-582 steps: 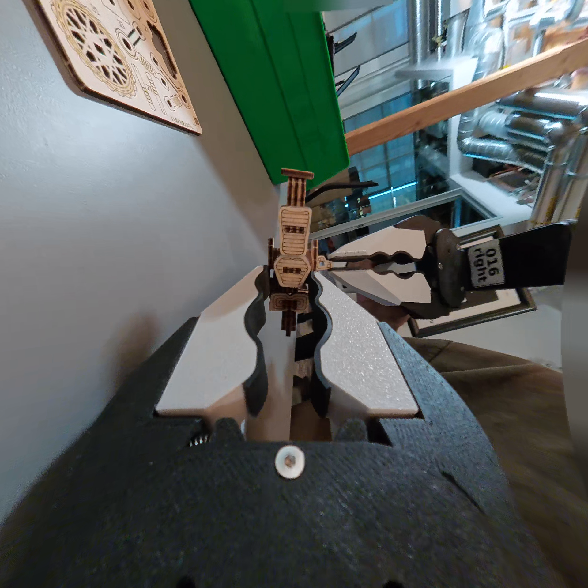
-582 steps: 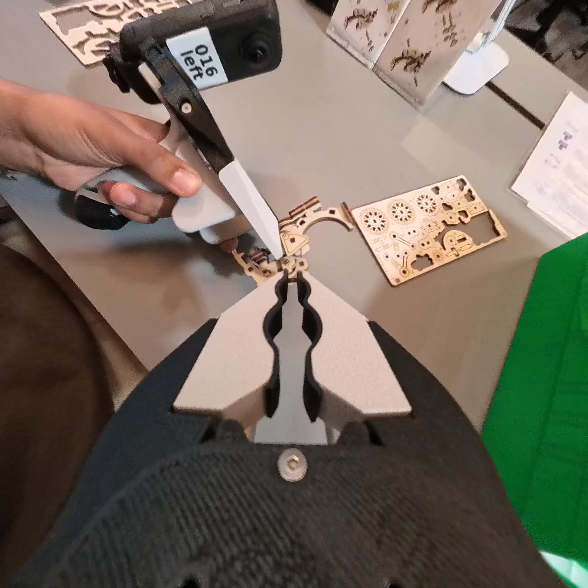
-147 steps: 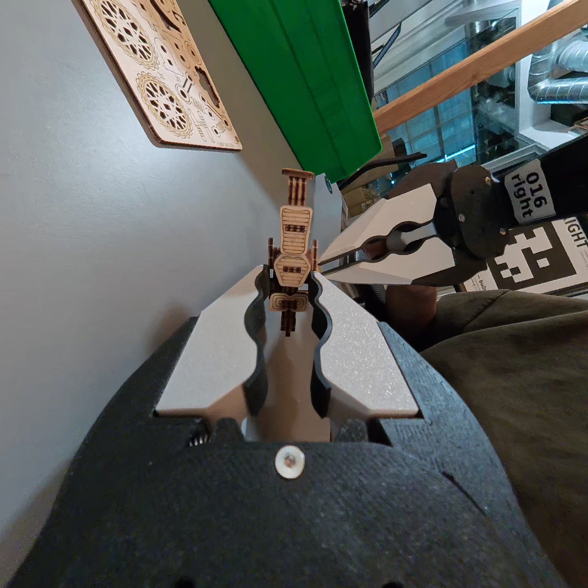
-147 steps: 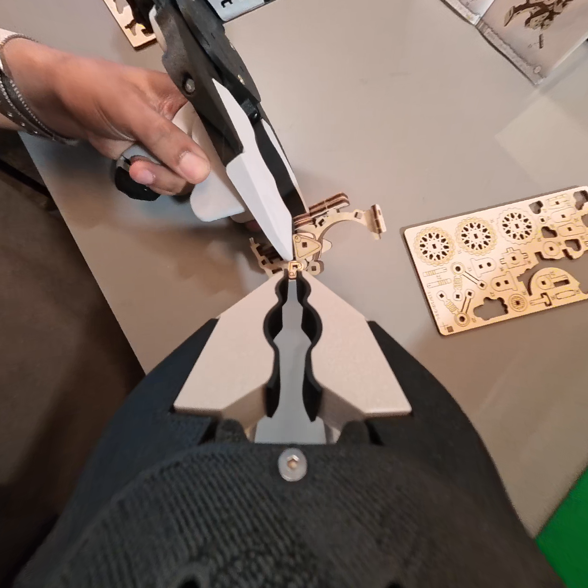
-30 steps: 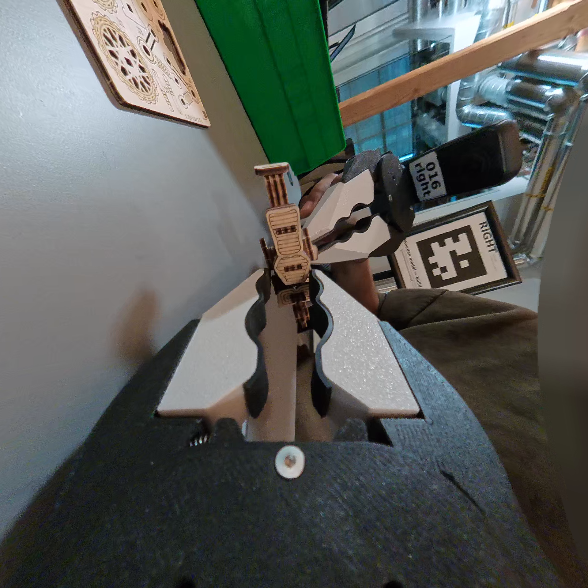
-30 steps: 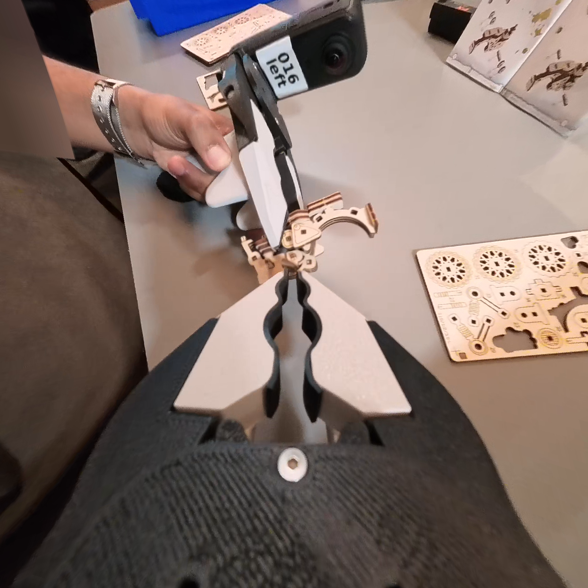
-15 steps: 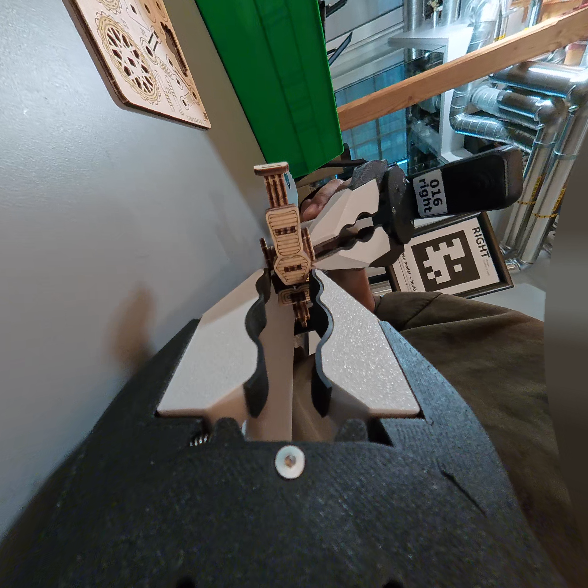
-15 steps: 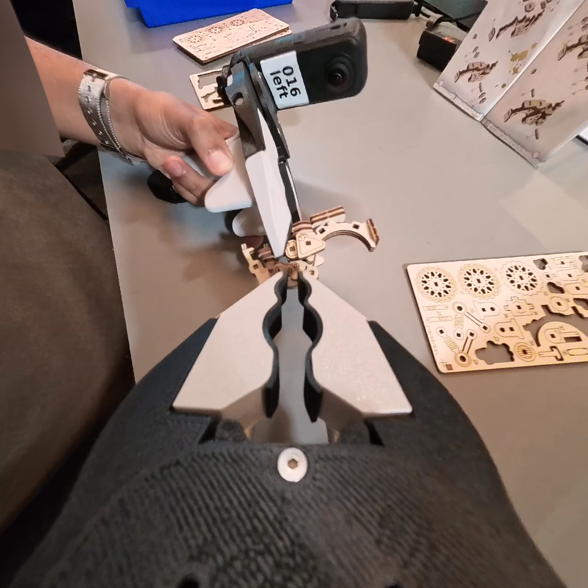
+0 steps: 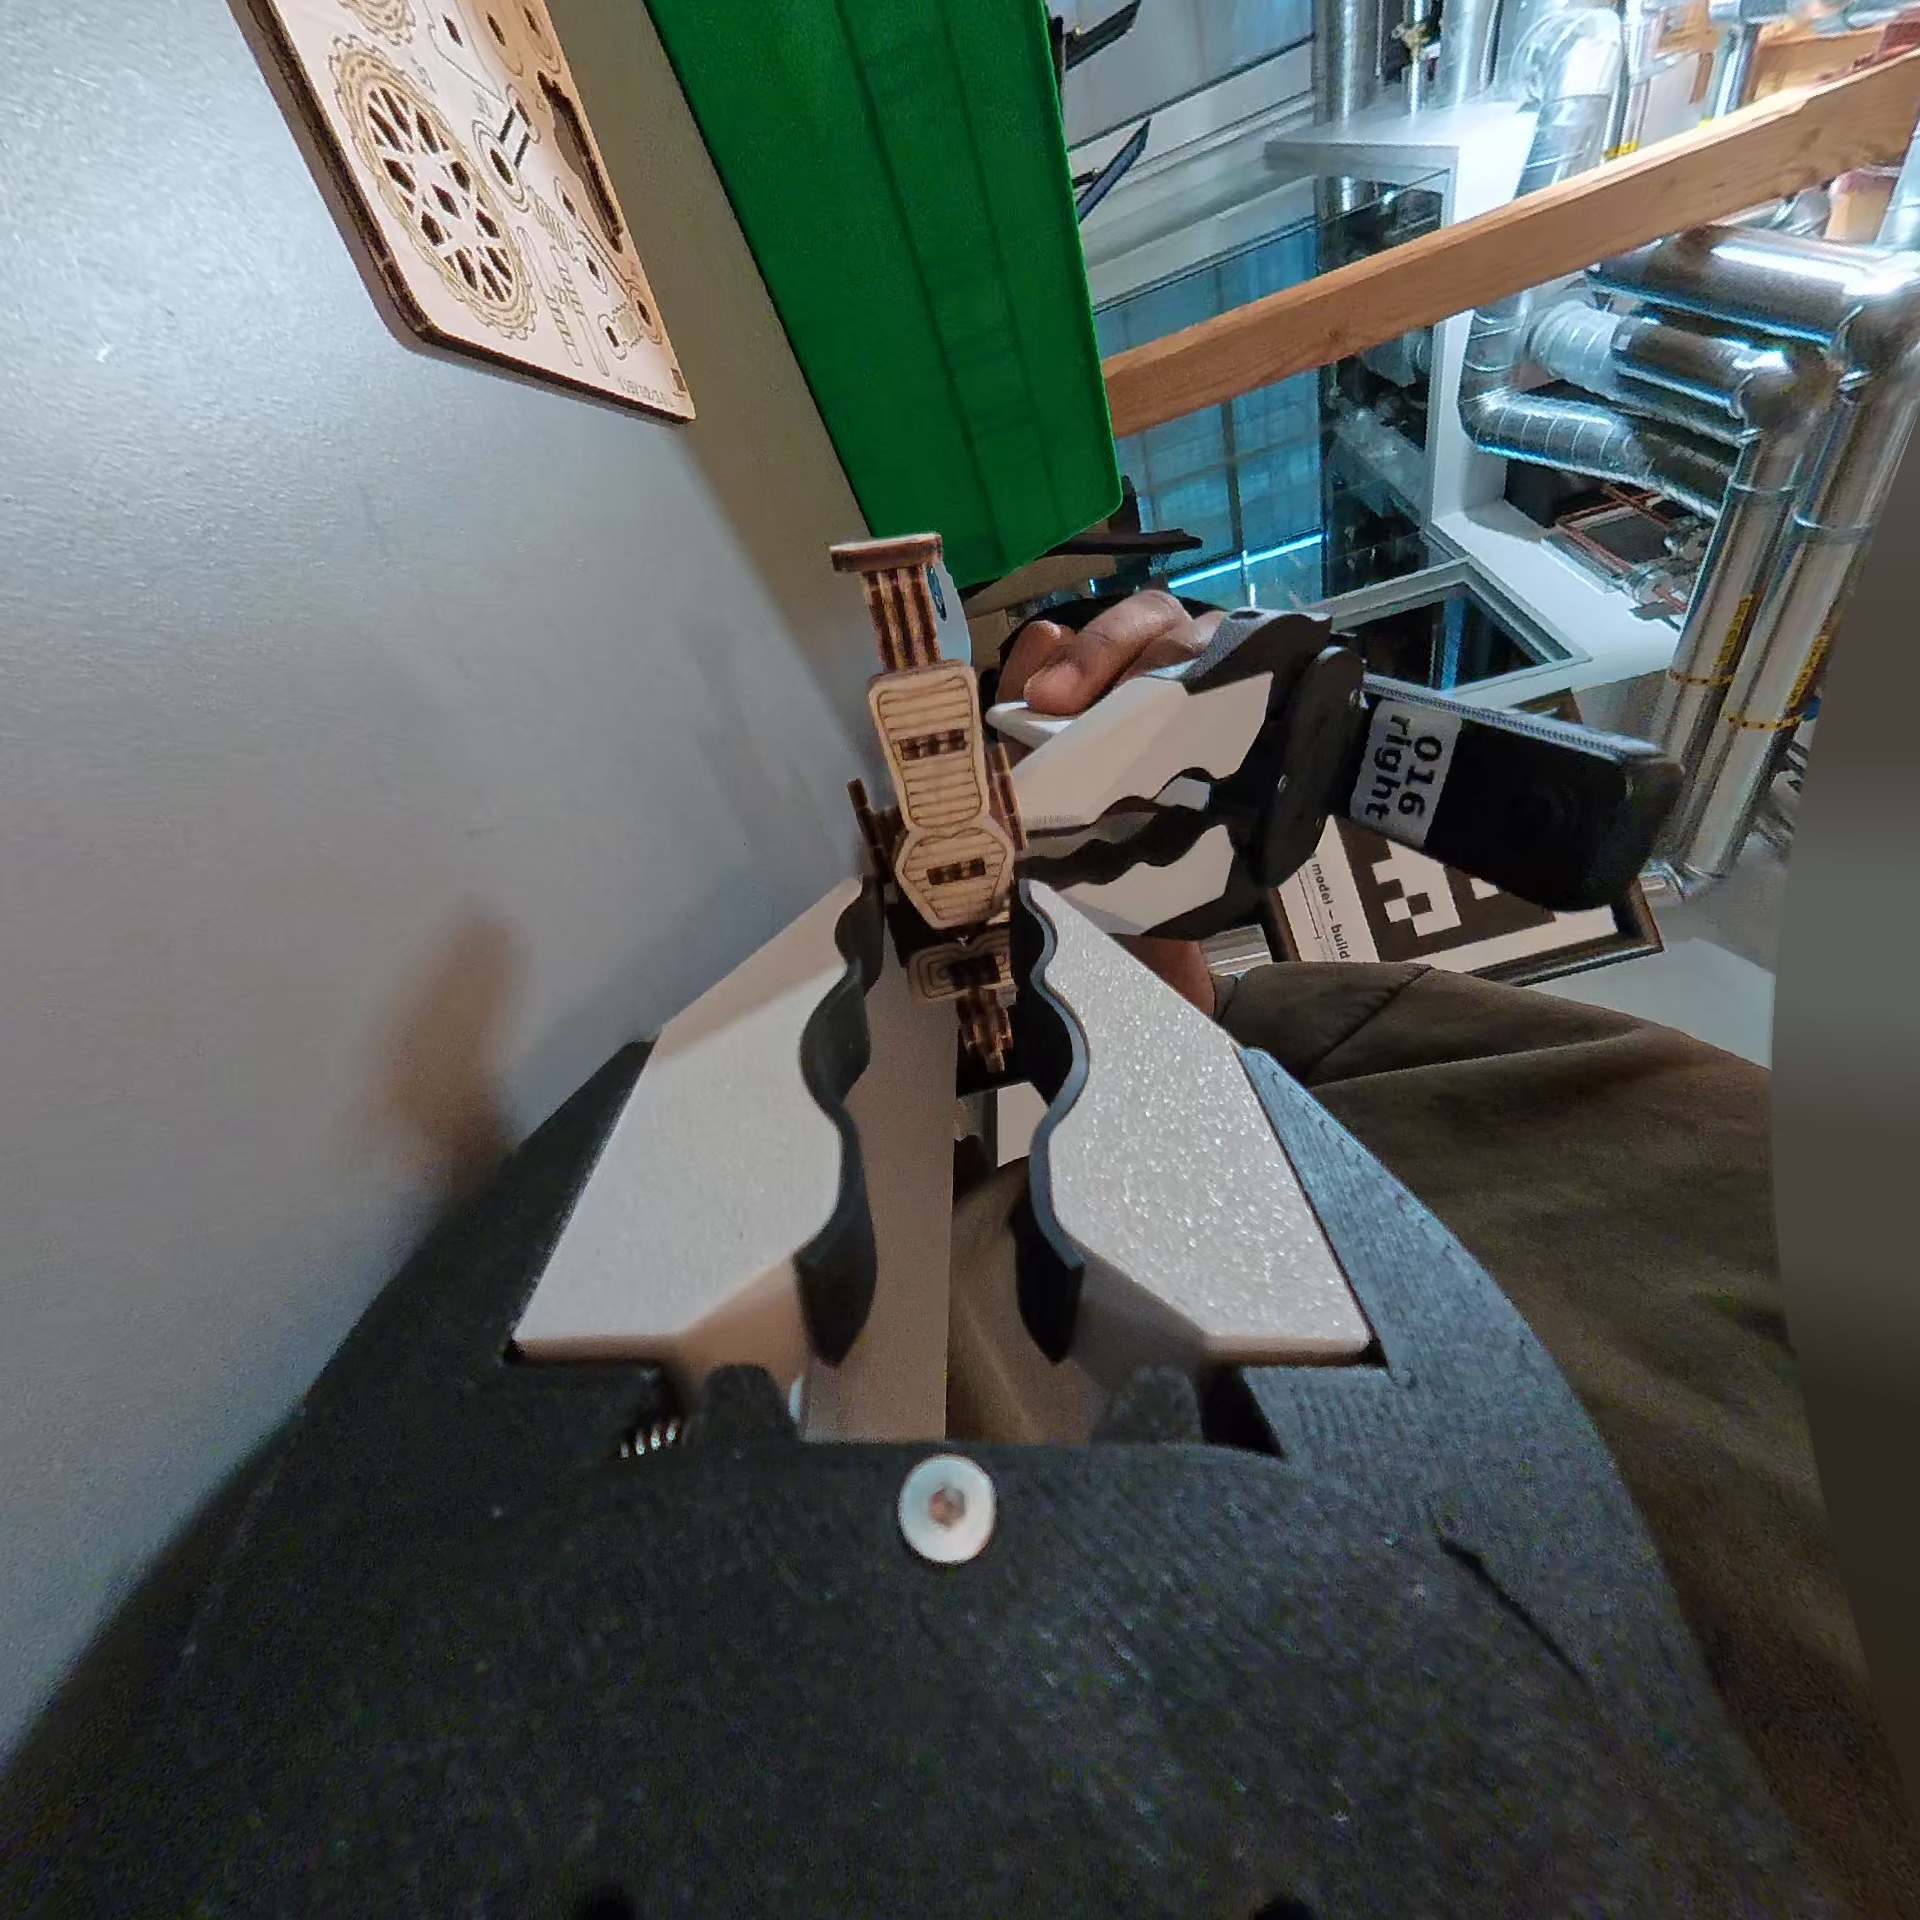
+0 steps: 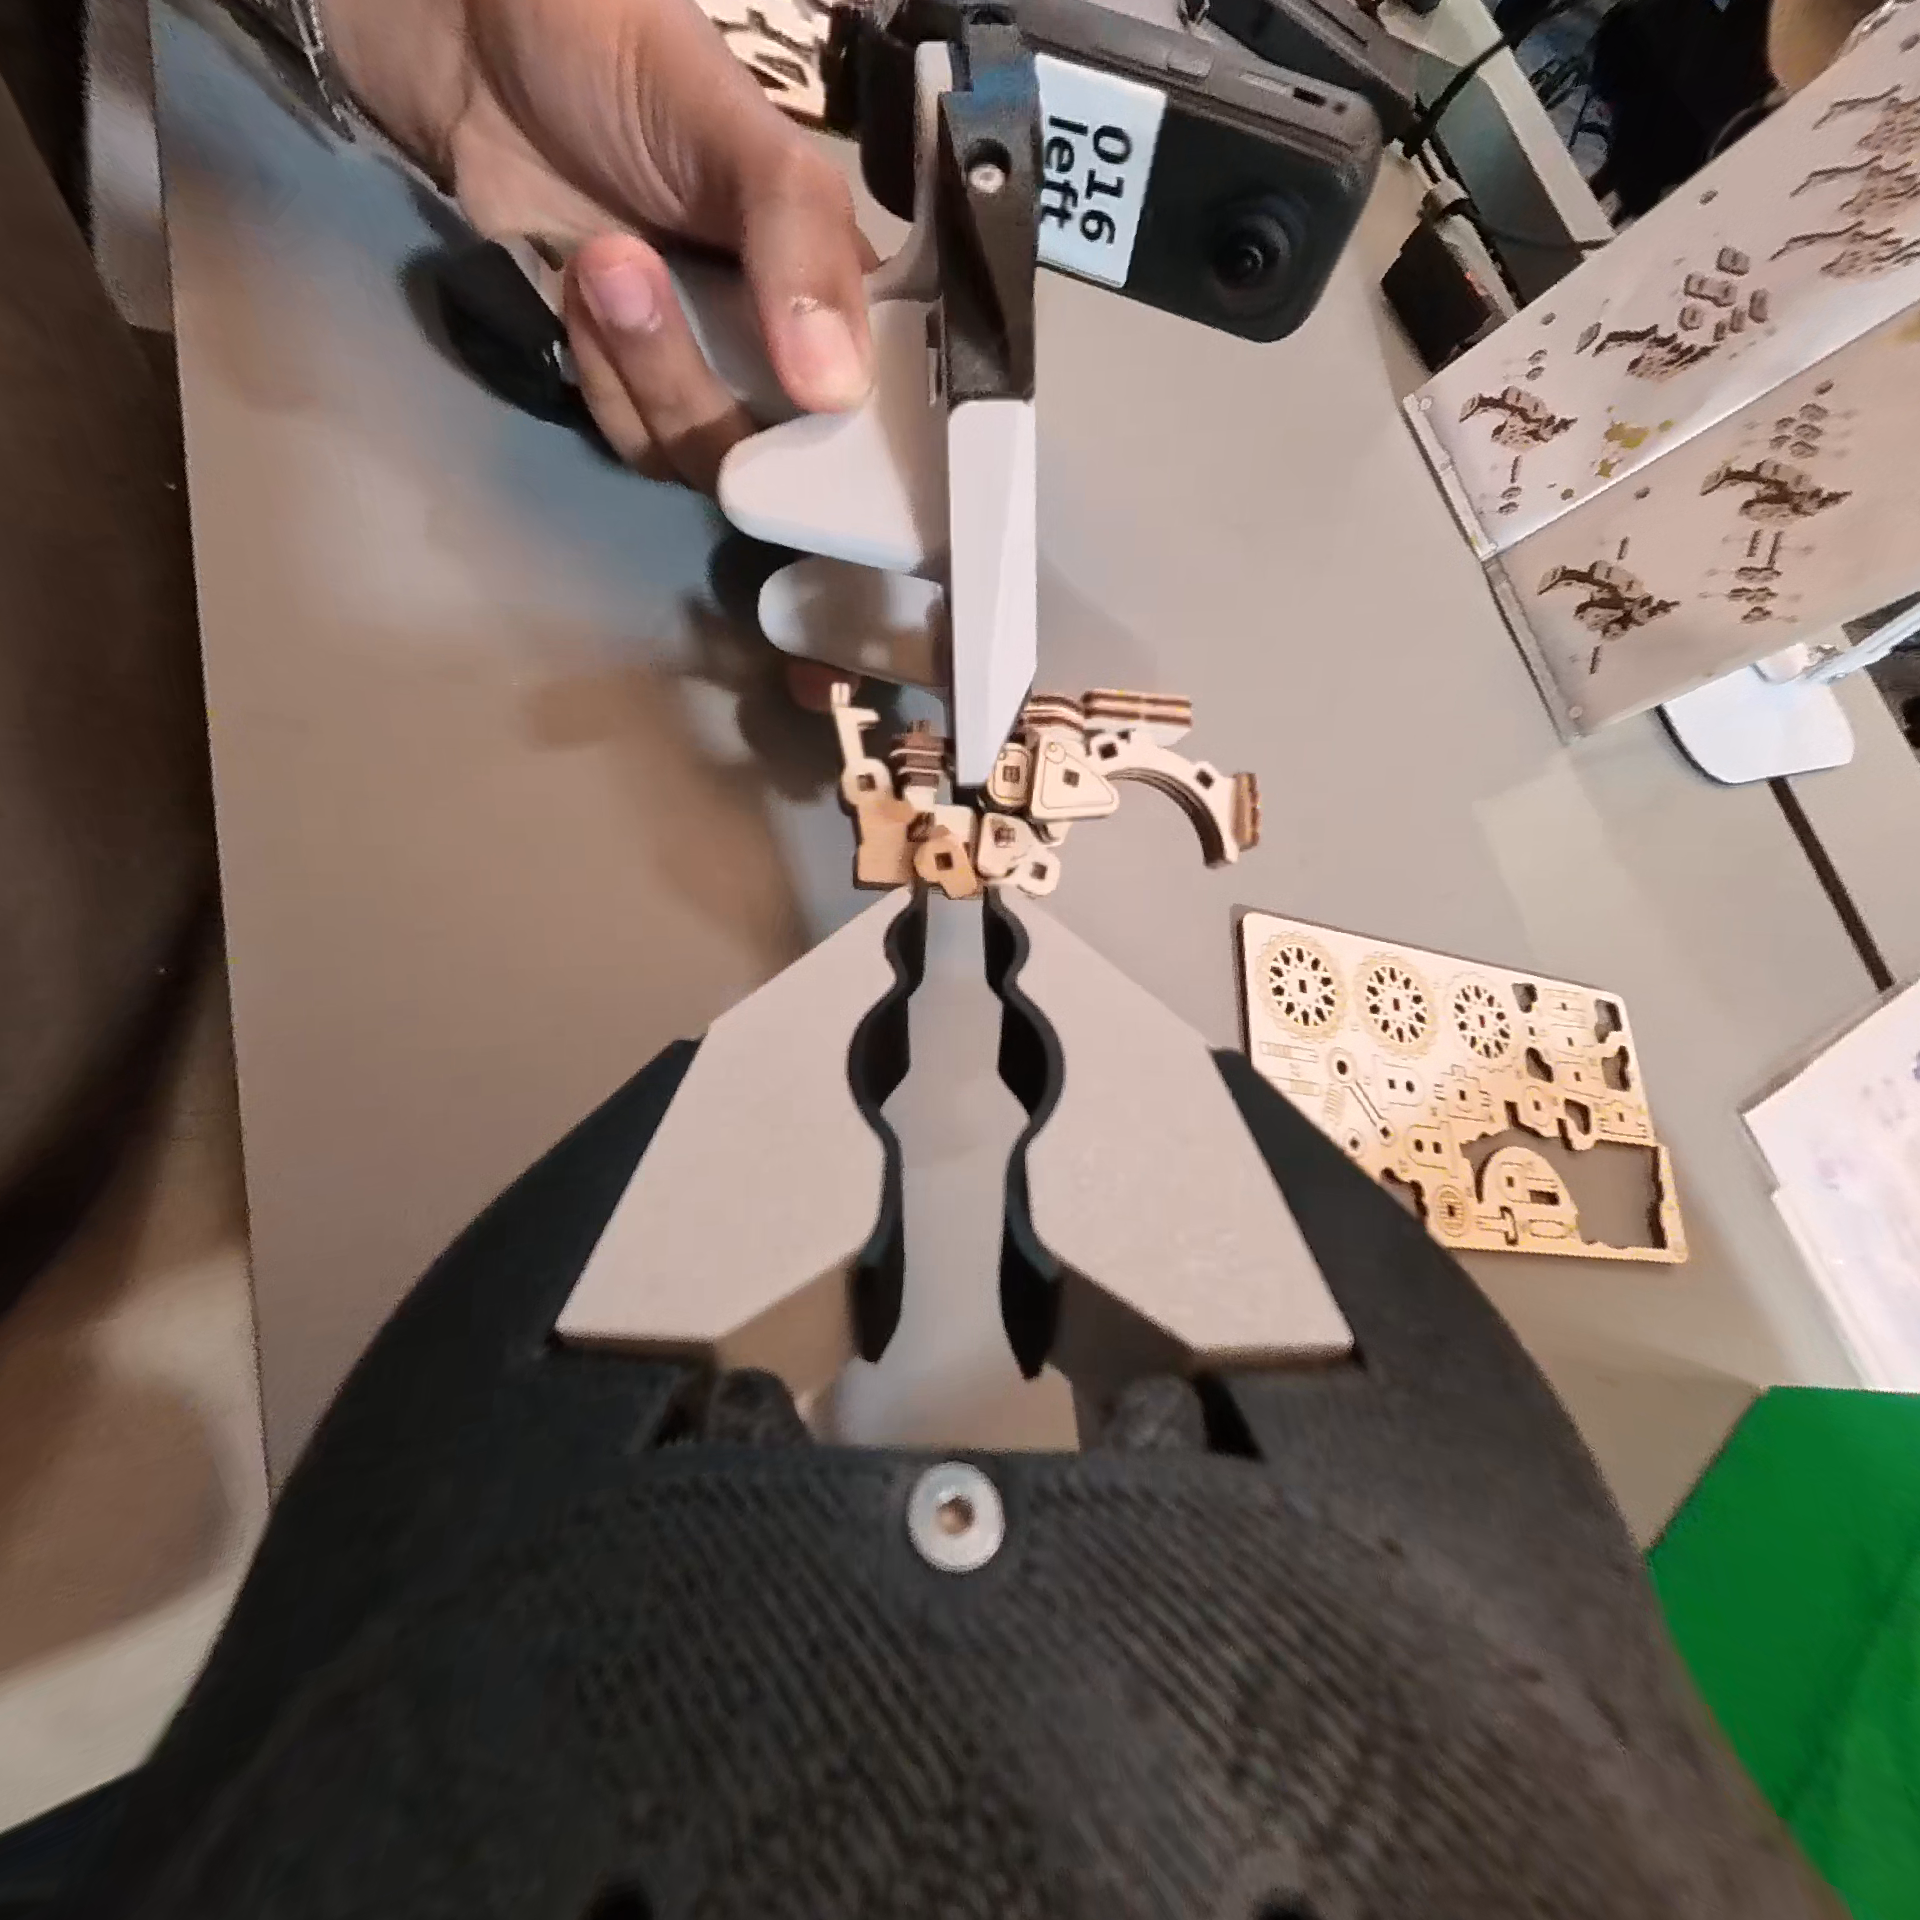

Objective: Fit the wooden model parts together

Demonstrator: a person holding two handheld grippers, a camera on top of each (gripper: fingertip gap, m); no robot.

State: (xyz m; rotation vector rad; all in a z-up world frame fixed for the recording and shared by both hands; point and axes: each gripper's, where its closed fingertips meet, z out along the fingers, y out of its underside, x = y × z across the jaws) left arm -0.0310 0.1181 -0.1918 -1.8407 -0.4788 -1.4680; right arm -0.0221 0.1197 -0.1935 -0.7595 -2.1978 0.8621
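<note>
The left gripper is clamping a wooden model assembly above a grey table. The right gripper, held in a hand, is pinching the assembly's side. A parts sheet is lying beside a green bin.

Pale laser-cut wooden model with dark scorched edges — matt grey table, grainy black plastic gripper housing.

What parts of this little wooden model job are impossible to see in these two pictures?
- Right wrist view: where the left hand-held gripper bites the wooden model, hidden behind its near finger.
- Right wrist view: what the right hand-held gripper pinches, blurred and too small.
- Left wrist view: the model's lower end, sunk between the fingers.
- Left wrist view: the parts sheet, cut off by the top edge.
</note>
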